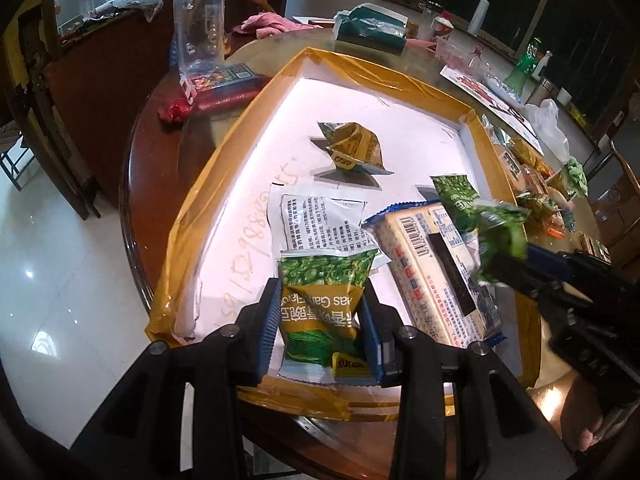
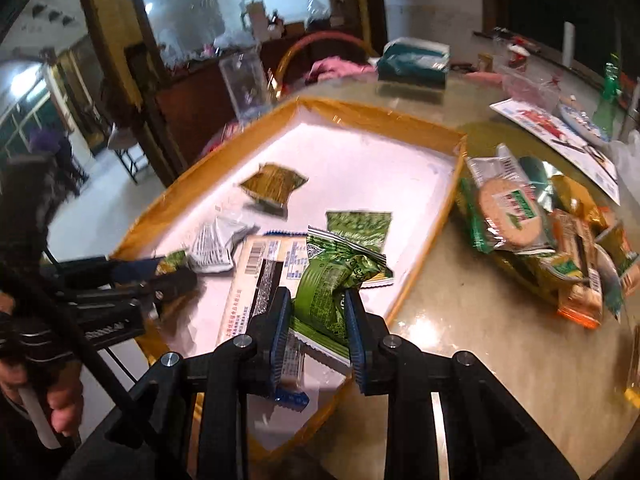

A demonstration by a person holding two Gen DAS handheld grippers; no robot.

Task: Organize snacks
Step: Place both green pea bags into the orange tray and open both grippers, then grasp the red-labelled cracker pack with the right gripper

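A shallow white tray with yellow-taped rim (image 1: 224,152) (image 2: 424,216) lies on the round table. In it lie a gold-green packet (image 1: 354,148) (image 2: 274,184), a white printed packet (image 1: 316,216) (image 2: 216,246), a long cracker pack (image 1: 436,268) (image 2: 260,276) and a green pea packet (image 1: 456,200) (image 2: 358,226). My left gripper (image 1: 320,332) is shut on a green-gold pea packet (image 1: 320,304) above the tray's near edge. My right gripper (image 2: 318,332) is shut on a crumpled green packet (image 2: 332,284) (image 1: 500,240) above the cracker pack.
A pile of loose snack packets (image 2: 544,232) (image 1: 532,176) lies on the table right of the tray. Behind the tray stand a clear plastic container (image 1: 200,32), a red pack (image 1: 224,84), a teal tissue pack (image 1: 372,28) (image 2: 412,60) and a green bottle (image 1: 524,66).
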